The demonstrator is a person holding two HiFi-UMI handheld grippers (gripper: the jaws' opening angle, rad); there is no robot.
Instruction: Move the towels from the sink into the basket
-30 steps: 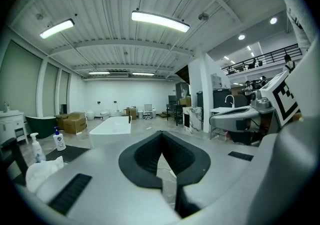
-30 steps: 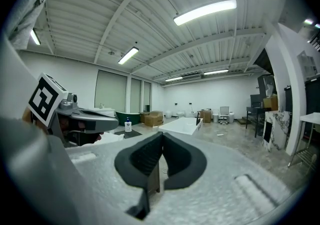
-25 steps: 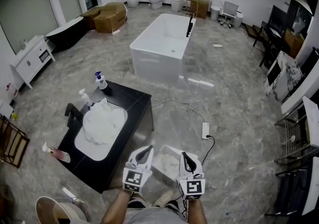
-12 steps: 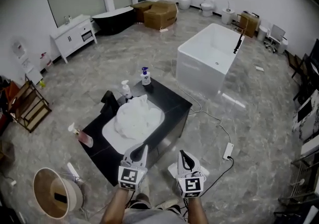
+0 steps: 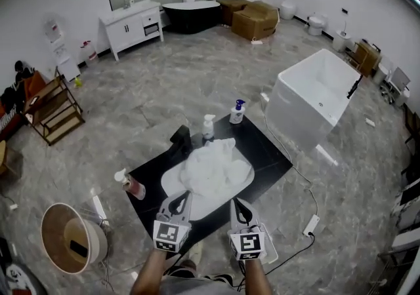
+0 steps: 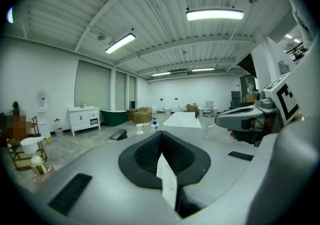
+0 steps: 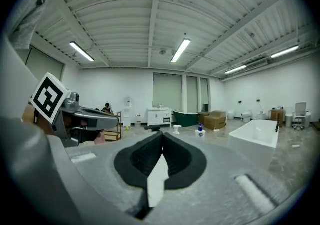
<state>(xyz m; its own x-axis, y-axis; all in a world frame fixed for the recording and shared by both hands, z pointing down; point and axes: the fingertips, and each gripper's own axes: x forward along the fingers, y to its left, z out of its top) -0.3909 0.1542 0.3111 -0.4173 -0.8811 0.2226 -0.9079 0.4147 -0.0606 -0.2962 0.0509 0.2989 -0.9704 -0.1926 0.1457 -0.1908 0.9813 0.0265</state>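
Piled inside the white sink [image 5: 172, 186], the white towels [image 5: 213, 166] heap up above its rim and cover most of the basin, bunched toward the far end. That sink is let into a black counter [image 5: 266, 151]. At the sink's far-left corner stands a black faucet [image 5: 181, 141]. Just beyond the sink's far rim is a white pump bottle [image 5: 209, 126], and farther off on that side is a blue-capped bottle [image 5: 237, 111]. Left of the sink, at the counter's edge, stands a pink bottle [image 5: 133, 186].

On the near side of the sink, the left gripper [image 5: 186, 195] hovers by the basin's near rim, its jaws pressed together with nothing between them. The right gripper [image 5: 235, 202] is held level with it at the sink's near-right edge, jaws likewise closed and empty. Neither touches the towels.

Well beyond the sink to the right, a white bathtub [image 5: 315, 94] sits on the grey marble floor [image 5: 164, 84]. Well off to the sink's near left, a round tan tub [image 5: 69, 241] rests on that floor.
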